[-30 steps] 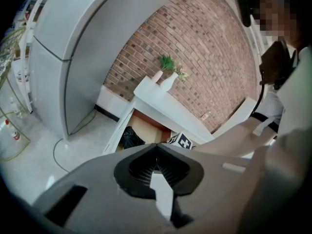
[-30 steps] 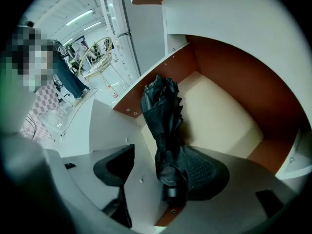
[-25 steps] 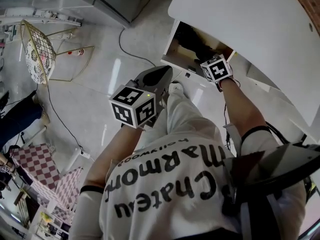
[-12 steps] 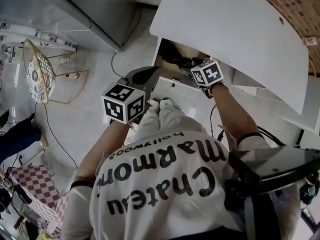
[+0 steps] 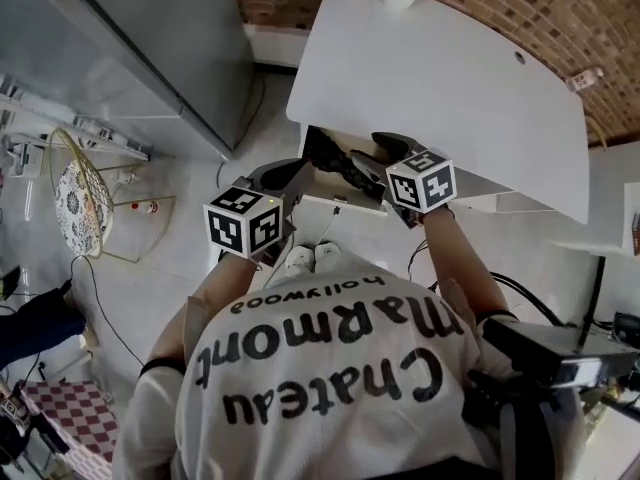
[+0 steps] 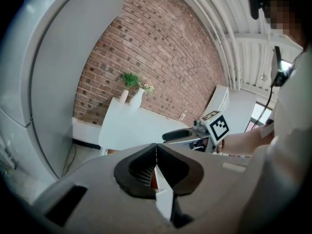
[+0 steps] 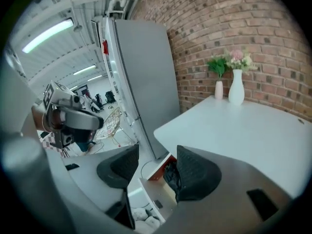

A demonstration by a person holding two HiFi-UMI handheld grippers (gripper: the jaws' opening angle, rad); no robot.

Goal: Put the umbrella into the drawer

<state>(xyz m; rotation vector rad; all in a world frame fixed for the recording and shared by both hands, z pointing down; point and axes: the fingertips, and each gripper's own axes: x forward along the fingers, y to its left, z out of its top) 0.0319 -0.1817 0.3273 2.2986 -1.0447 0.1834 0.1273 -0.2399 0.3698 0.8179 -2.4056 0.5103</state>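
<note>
1. Nearest to me is the person's white printed shirt (image 5: 320, 368). Their shoes (image 5: 310, 258) stand on the pale floor just short of the drawer.
2. The left gripper (image 6: 156, 147) is held up at the left, short of the table edge. Its jaws are clenched, pad against pad, with nothing gripped between them.
3. The right gripper (image 7: 157, 155) is held up at the right, over the mouth of the open drawer (image 7: 152, 189). Its jaws have just closed in a little but stand released and wide apart. Nothing is between the pads, and the drawer shows through the gap.
4. The drawer is pulled out from under the near-left edge of the white table (image 5: 450, 78), with its pale front panel facing the person.
5. The umbrella (image 7: 170, 175) is a dark folded bundle lying inside the drawer, at the end under the table edge. Neither gripper touches it.
6. A tall grey cabinet (image 7: 146, 72) stands left of the table. A wire chair (image 5: 80, 193) stands on the floor further left, well apart from the drawer.
7. At the far edge of the table stand a white vase (image 7: 236, 89) holding flowers and a smaller pink one (image 7: 219, 90) just beside it.
8. A red brick wall (image 7: 253, 23) runs behind the table.
</note>
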